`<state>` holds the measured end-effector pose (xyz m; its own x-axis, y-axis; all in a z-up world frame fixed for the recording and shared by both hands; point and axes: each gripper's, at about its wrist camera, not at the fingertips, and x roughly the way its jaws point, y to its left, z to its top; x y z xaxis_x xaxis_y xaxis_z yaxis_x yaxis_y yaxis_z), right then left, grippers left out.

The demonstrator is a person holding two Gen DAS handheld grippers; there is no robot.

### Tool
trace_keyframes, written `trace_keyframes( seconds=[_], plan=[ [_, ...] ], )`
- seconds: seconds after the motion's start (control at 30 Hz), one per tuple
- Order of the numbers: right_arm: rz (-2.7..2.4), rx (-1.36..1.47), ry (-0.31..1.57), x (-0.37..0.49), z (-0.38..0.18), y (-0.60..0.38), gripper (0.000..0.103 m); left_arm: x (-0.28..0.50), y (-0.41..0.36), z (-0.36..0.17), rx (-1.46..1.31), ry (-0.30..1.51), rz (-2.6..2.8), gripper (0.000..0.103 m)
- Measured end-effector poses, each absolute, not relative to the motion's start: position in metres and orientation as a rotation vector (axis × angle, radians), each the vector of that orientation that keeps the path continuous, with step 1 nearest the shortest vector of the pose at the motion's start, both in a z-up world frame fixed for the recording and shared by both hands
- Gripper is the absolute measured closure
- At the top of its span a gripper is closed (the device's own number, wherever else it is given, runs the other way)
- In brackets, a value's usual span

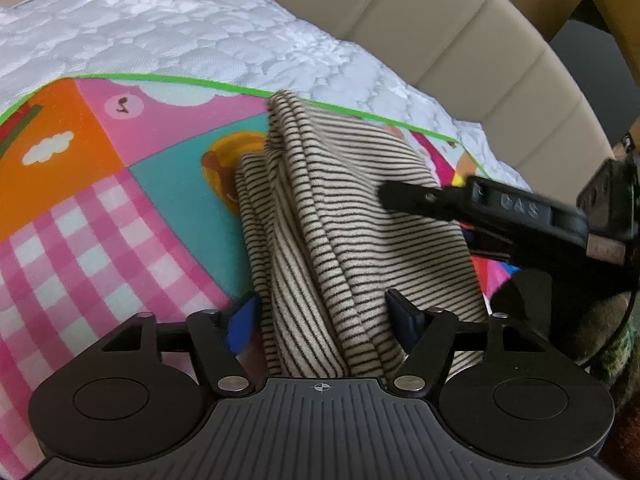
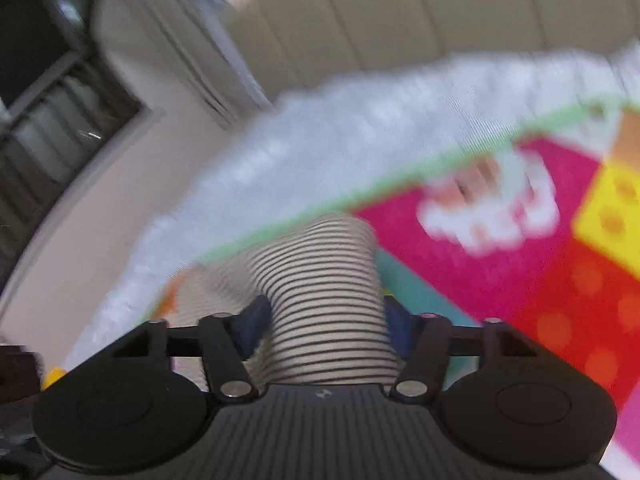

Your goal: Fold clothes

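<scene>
The left gripper [image 1: 324,320] has its blue-padded fingers [image 1: 242,326] set on either side of a thick bunch of the striped garment [image 1: 332,208], with the cloth filling the gap between them, so it is holding the fabric. From the left wrist view, the cream cloth with thin dark stripes rises from the gripper at 6 o'clock toward 12 o'clock in several long folds, draped over the colourful play mat [image 1: 100,200]. The mat carries pink checks at 8 o'clock, an orange panel at 9 o'clock and a green border along its far edge. Beyond the border lies a white quilted mattress cover [image 1: 180,28], and past that, at 1 o'clock, a beige padded headboard [image 1: 440,32]. The right gripper [image 1: 500,208] enters this view from 3 o'clock as a dark, slightly blurred body whose tip reaches onto the garment.

In the right wrist view, which is motion-blurred, the right gripper [image 2: 324,324] likewise has a roll of the striped garment [image 2: 320,280] packed between its fingers [image 2: 256,324], gripping it. The play mat [image 2: 500,280] spreads in magenta, red and yellow toward 3 o'clock, the white mattress cover [image 2: 360,128] lies at 12 o'clock, and a dark window frame [image 2: 52,120] stands at 10 o'clock.
</scene>
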<state>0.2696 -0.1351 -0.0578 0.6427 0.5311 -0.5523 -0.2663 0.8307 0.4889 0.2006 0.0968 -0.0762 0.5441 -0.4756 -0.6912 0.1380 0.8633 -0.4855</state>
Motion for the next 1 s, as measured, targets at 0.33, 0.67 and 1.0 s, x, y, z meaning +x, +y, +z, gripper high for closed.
trace_keyframes(
  seconds=[0.33,0.67,1.0],
  plan=[
    [0.398,0.08,0.723,0.248,-0.046,-0.121,0.039,0.204,0.105,-0.071,-0.437,0.89,-0.412,0.033],
    [0.703,-0.448,0.585,0.118,-0.06,-0.049,0.05,0.207,0.133,-0.07,-0.474,0.901,-0.269,0.05],
    [0.707,-0.047,0.605,0.167,0.008,-0.061,0.096,0.198,0.123,-0.074,-0.463,0.927,-0.39,0.086]
  ],
)
